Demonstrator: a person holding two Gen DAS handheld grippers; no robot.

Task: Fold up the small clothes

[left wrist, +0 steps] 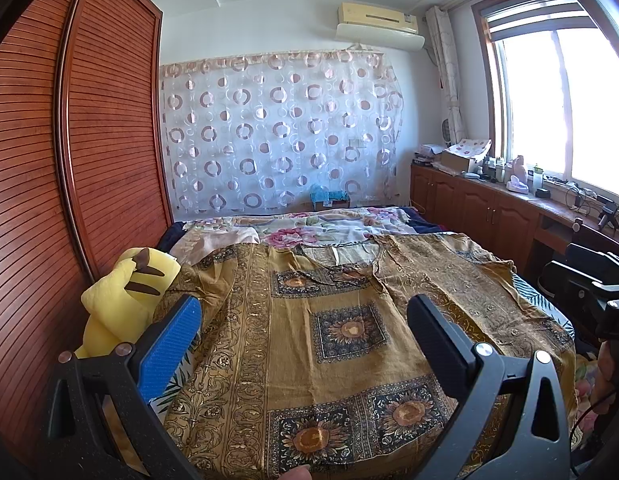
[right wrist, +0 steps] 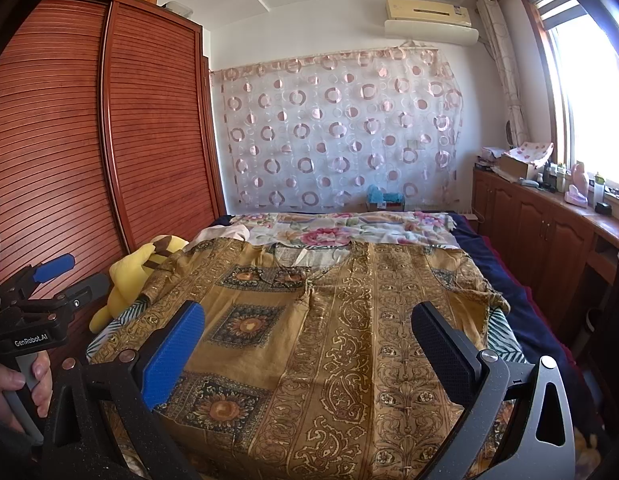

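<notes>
A brown louvred wardrobe (left wrist: 69,160) flanks the bed (right wrist: 509,264), where a mustard patterned garment (left wrist: 329,320) lies spread flat, neckline far. A yellow plush toy (left wrist: 121,292) sits at its left edge. Left tongs (left wrist: 305,320) and right tongs (right wrist: 309,332) hover apart, empty. Only the right view shows a hand (right wrist: 13,388) gripping the left handle; only the left shows a fingertip (left wrist: 295,472) at the hem.
</notes>
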